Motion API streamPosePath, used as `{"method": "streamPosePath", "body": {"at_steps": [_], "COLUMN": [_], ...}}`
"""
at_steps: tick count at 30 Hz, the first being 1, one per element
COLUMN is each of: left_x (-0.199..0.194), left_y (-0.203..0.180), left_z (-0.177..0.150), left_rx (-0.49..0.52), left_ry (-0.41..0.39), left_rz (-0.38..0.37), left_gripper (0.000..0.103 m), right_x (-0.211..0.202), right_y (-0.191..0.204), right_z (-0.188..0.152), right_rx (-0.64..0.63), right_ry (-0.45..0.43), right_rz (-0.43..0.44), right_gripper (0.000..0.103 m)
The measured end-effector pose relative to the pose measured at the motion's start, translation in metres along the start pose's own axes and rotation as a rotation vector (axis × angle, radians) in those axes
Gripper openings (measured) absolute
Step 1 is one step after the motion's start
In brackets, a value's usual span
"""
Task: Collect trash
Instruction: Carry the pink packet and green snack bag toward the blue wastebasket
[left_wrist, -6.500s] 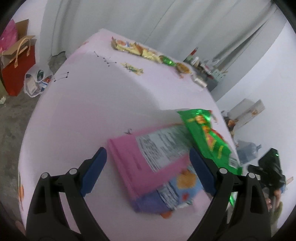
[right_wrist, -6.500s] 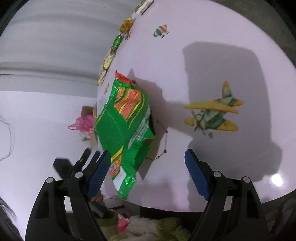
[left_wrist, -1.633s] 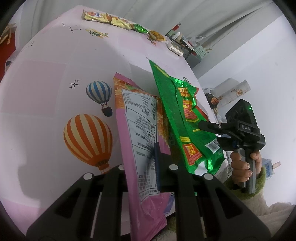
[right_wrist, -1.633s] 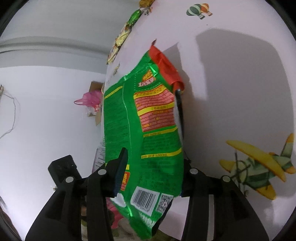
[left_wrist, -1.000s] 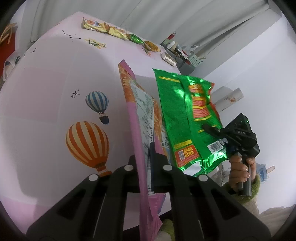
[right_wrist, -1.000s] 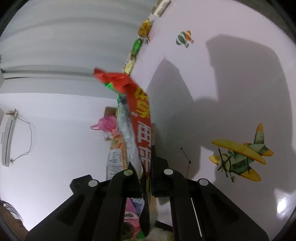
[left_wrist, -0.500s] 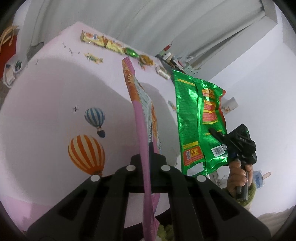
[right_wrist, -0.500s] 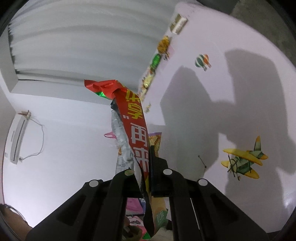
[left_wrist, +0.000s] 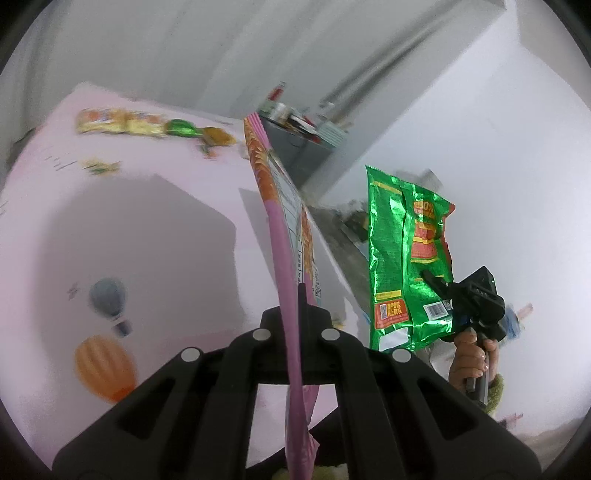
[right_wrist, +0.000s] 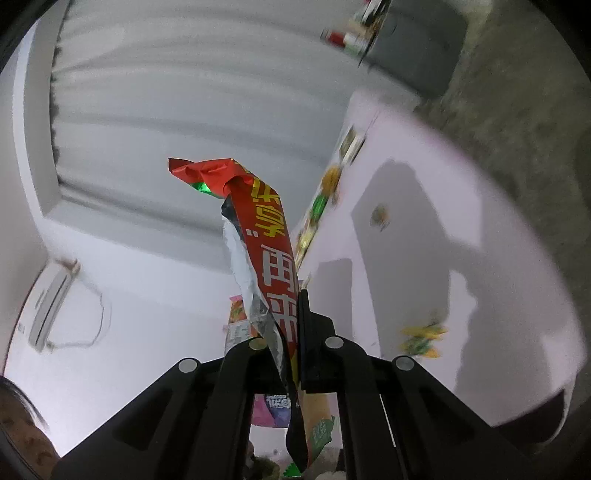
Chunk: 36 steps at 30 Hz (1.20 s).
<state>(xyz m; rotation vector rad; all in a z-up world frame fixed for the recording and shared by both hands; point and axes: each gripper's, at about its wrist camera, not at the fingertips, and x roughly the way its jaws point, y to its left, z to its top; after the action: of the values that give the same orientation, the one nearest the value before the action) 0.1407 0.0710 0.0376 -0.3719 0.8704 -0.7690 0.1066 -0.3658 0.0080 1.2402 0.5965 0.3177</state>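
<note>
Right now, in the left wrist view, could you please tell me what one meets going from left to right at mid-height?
Balloon print → pink snack bag → green snack bag → right tool.

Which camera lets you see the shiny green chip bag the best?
The left wrist view. There the green chip bag shows its whole flat printed side, pinched by the right gripper. The right wrist view sees the same bag only edge-on, as a thin red and silver strip.

Pink snack bag (left_wrist: 284, 236) with orange print, shiny green bag (left_wrist: 406, 254) with red-and-yellow panels, over a pale pink tablecloth (left_wrist: 155, 229) dotted with striped balloons.
</note>
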Motion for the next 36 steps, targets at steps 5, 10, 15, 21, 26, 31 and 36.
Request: {"method": "streamPosePath", "body": {"at_steps": [5,10,15,21,26,31,36], "left_x": [0.048,0.100,0.150,0.204,0.239,0.273,0.314], "left_y": [-0.037,-0.079,-0.120,-0.156,-0.173,-0.182,-0.193], "left_z": [0.020,0.031,0.034,0.031,0.021,0.017,0.014], "left_rx": [0.084,0.174,0.249,0.307,0.319,0.338,0.367], "left_ry": [0.061,0.122,0.182,0.246,0.308,0.368,0.439], "left_rz": [-0.067,-0.113,-0.145,-0.149,-0.149,-0.137,-0.134], "left_gripper": [0.000,0.000,0.000,0.000,0.000,0.000,0.000], "right_x": [-0.086,-0.179,-0.237,-0.237,-0.219,-0.193,-0.171], "right_y": [-0.017,-0.046,-0.083,-0.144,-0.208,-0.275,-0.340], "right_z": [0.011,0.006,-0.008,-0.007,0.003,0.026,0.051], "right_rx": [0.026,0.097,0.203,0.343,0.458,0.564,0.641], "right_ry": [-0.214,-0.489,-0.662,-0.676,-0.622,-0.594,-0.587], "right_rz": [-0.095,-0.292,-0.467,-0.523,-0.510,-0.480,-0.533], "right_gripper": [0.003,0.003,0.003,0.003,0.003,0.003,0.010]}}
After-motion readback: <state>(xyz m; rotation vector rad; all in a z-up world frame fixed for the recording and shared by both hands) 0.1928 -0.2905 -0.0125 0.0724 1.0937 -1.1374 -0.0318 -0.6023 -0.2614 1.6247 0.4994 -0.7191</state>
